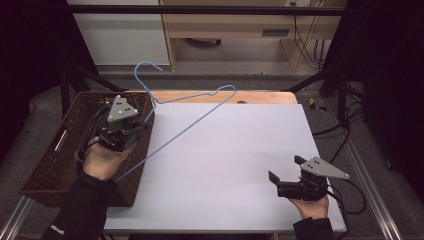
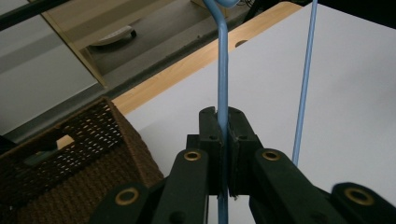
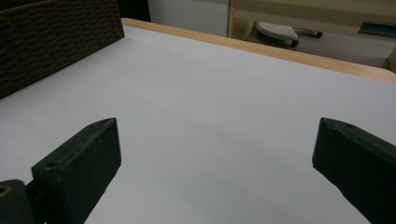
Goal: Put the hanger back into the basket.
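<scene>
Seen from the high view, the left gripper [image 1: 131,126] holds a blue wire hanger [image 1: 192,120] lifted above the left side of the white-topped bench [image 1: 235,165], its jaws clamped on the wire just below the hook. The hook curls up and away toward the far edge, while the long bottom wire slants down toward the person's left hand [image 1: 102,160]. Under that hand sits a dark brown wicker basket [image 1: 55,155], hanging off the left edge of the bench. At near right, the right gripper [image 1: 283,173] rests low over the bench in the person's right hand [image 1: 311,206], jaws spread wide and holding nothing, well apart from the hanger.

From the left gripper view, the left gripper [image 2: 223,135] is pressed tight on the hanger [image 2: 222,70], the wire running straight up between the two pads. A second run of the same wire stands to the right, over the bench surface [image 2: 355,93]. The basket [image 2: 70,163] lies at lower left, its corner touching the bench.

In the right gripper view, the right gripper [image 3: 215,154] gapes wide over the bare bench [image 3: 210,88], nothing between its jaws. The woven side of the basket [image 3: 51,42] shows at far left, and the wooden far edge of the bench runs across the top
</scene>
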Motion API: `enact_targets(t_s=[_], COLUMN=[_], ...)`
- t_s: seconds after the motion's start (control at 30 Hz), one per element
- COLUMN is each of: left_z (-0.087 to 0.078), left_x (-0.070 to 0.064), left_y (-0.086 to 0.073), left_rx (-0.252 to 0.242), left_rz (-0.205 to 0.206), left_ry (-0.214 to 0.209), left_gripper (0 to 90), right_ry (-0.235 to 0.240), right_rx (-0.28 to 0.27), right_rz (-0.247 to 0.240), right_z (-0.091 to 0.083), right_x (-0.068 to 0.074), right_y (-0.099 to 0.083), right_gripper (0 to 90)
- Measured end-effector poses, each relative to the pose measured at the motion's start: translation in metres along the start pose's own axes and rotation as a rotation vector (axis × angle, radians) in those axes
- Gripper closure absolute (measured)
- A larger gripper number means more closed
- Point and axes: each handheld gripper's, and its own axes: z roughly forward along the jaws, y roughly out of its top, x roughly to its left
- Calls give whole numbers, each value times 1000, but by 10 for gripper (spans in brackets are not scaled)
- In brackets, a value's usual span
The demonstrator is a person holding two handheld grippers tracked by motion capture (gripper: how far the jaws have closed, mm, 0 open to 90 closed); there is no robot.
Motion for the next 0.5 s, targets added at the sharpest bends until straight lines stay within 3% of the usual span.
enact_targets(t_s=[0.27,0.5], left_z=[-7,-12], left_x=[24,44], left_y=[-6,-11], left_rx=[22,30], left_rz=[-8,-28], left_ry=[7,49], left_gripper=[864,864], right_ry=[-3,0], right_rx=[-2,-2], right_rz=[-3,-4], right_z=[1,1], right_x=[1,1], right_y=[0,0], right_gripper=[16,16])
